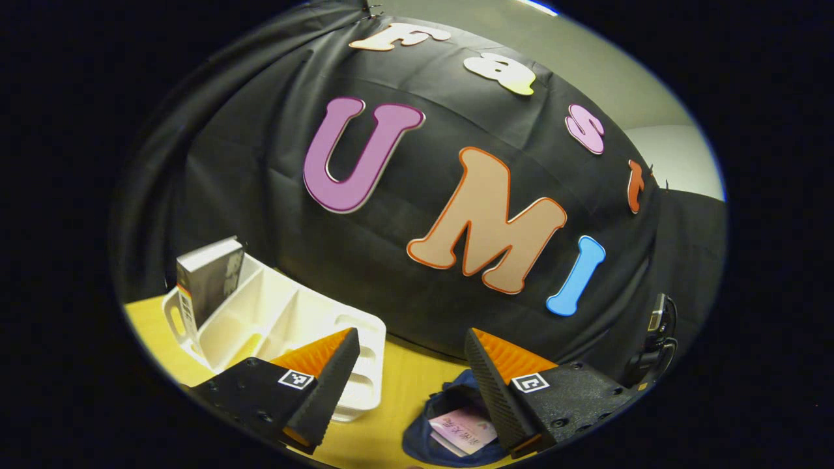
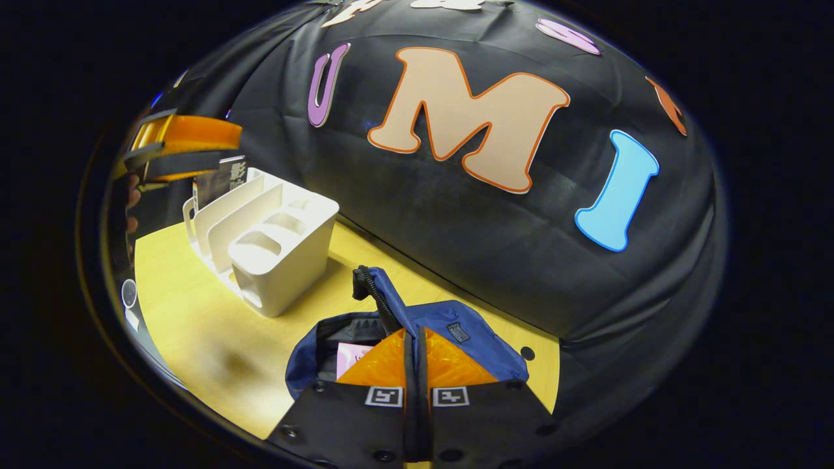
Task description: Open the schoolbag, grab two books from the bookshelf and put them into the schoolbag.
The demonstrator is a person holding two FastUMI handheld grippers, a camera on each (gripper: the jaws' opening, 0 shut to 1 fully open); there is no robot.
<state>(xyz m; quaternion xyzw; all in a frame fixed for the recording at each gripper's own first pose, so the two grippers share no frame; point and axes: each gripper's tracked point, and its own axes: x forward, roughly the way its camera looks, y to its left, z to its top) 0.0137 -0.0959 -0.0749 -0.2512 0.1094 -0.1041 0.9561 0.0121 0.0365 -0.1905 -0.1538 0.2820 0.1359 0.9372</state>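
Currently one pink book point(image 1: 464, 430) sits inside the open blue schoolbag point(image 2: 482, 345), so the second book is the step in hand, I judge. Left to right in the left gripper view: dark book point(image 1: 210, 277) upright in the end slot of the white bookshelf point(image 1: 287, 319), up and left of the left gripper point(image 1: 412, 355), whose fingers are spread wide and empty; schoolbag below and between its tips. Right gripper point(image 2: 414, 355) has fingers pressed together at the bag's rim by the strap point(image 2: 374, 293); whether fabric is pinched, can't tell. Advice: swing left gripper left, straddle the book's spine, close squarely, lift straight up clear of the dividers. Keep bag mouth held wide on the tabletop point(image 2: 215, 332).
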